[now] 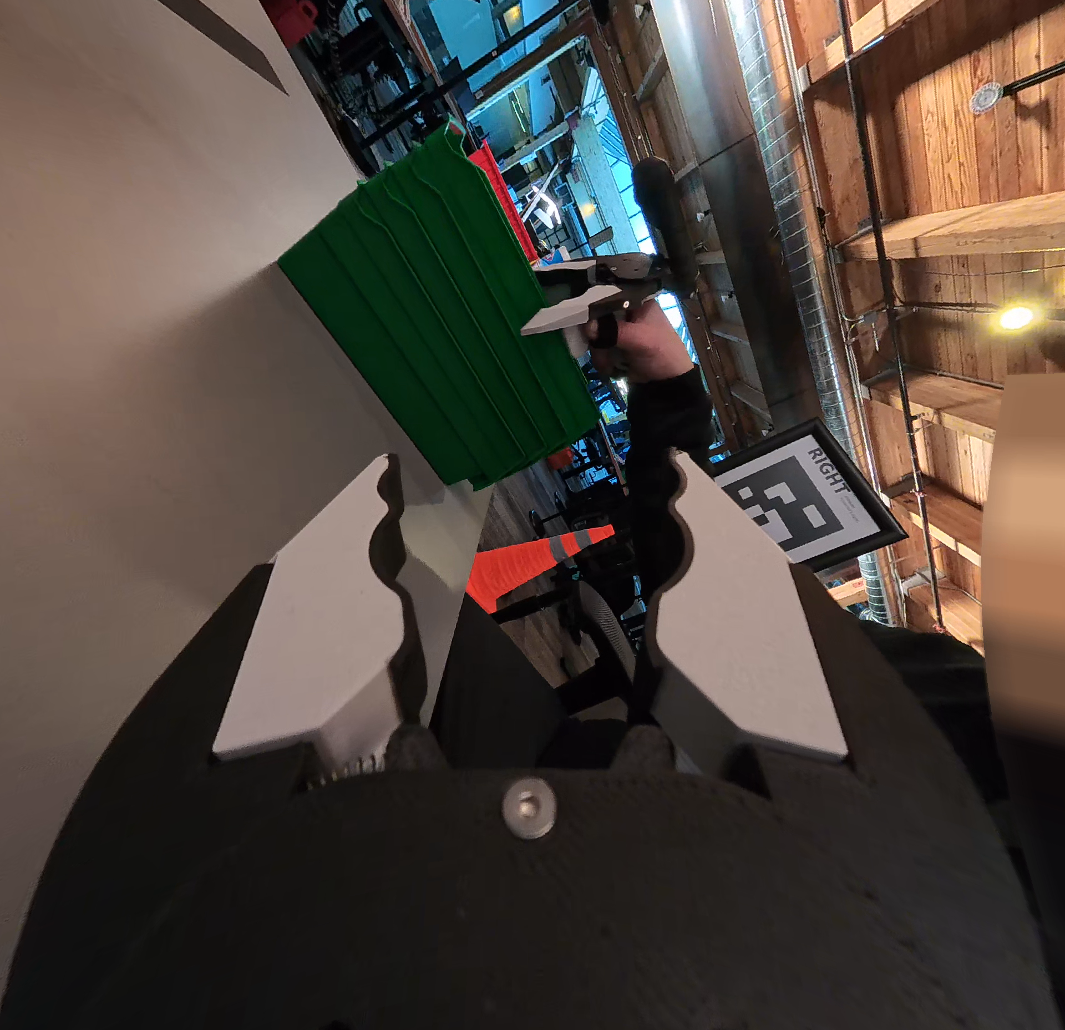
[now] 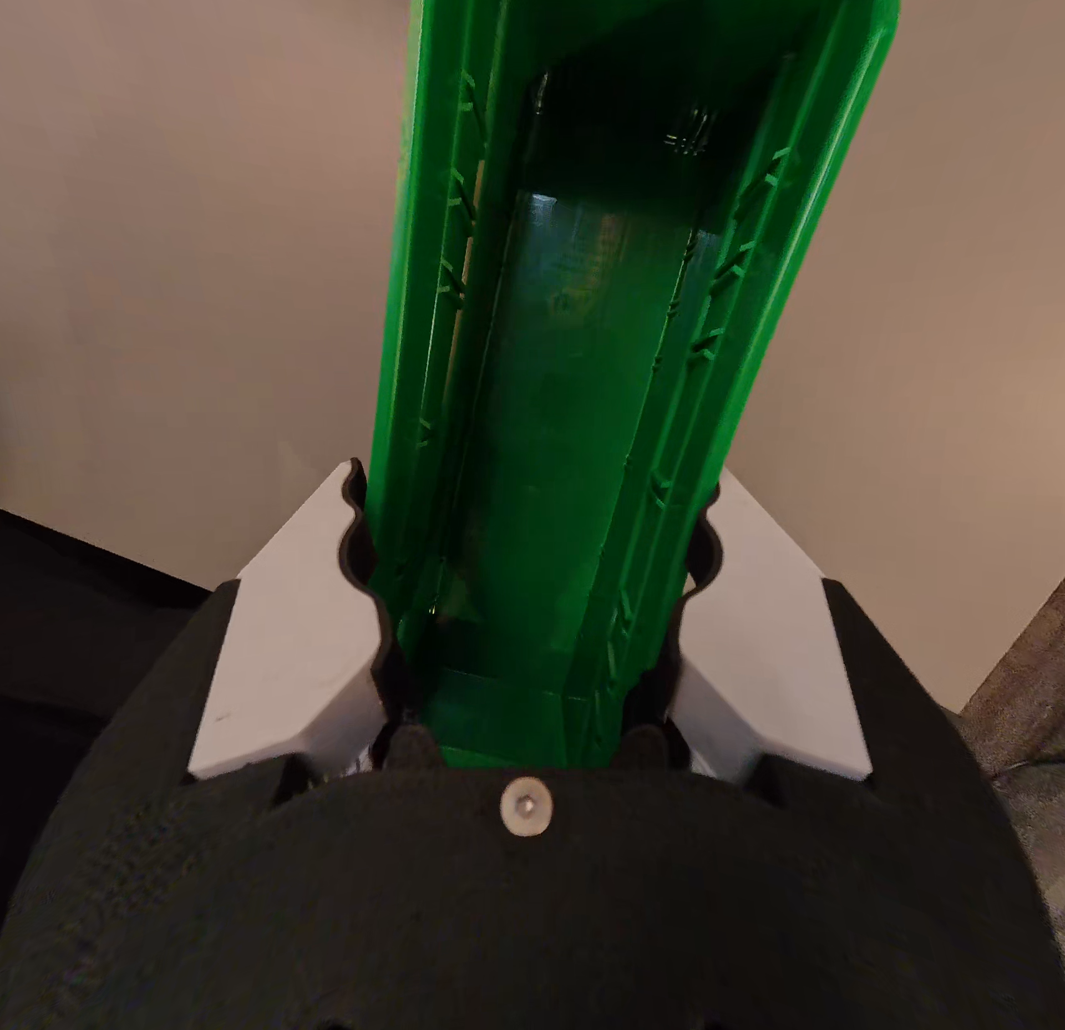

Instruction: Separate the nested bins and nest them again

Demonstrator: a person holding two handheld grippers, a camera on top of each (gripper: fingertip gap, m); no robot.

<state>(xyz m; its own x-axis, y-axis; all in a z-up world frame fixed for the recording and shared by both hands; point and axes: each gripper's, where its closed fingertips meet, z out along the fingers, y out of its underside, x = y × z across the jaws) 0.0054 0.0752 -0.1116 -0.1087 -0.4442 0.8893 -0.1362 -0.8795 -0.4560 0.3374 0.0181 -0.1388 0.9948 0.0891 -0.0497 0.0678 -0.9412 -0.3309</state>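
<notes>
Checking left tongs first: spread wide, holding nothing, hovering by the table edge, well apart from the load. Seeing green bins standing on that table, several shells nested with rims stepped one past another; red bin just behind. Spotting right tongs at the stack's top rim, hand behind them. Farther right, off the table: orange cone, framed marker sign. Switching to the right camera: right tongs opened wide across the green bins, pads looking pressed against both outer walls, so probably clamped on. Can't tell which shell of the stack. Judging by looks: thin moulded plastic, light, ribbed so fairly stiff lengthwise, side walls likely to flex under squeeze, smooth enough to slip. Expecting nested shells to stick by friction and lift together. Best to grab at the thick rim or end lip, not mid-wall. Suggest pinning the lower shells at the near rim with the left tongs while pulling straight up with the right.
</notes>
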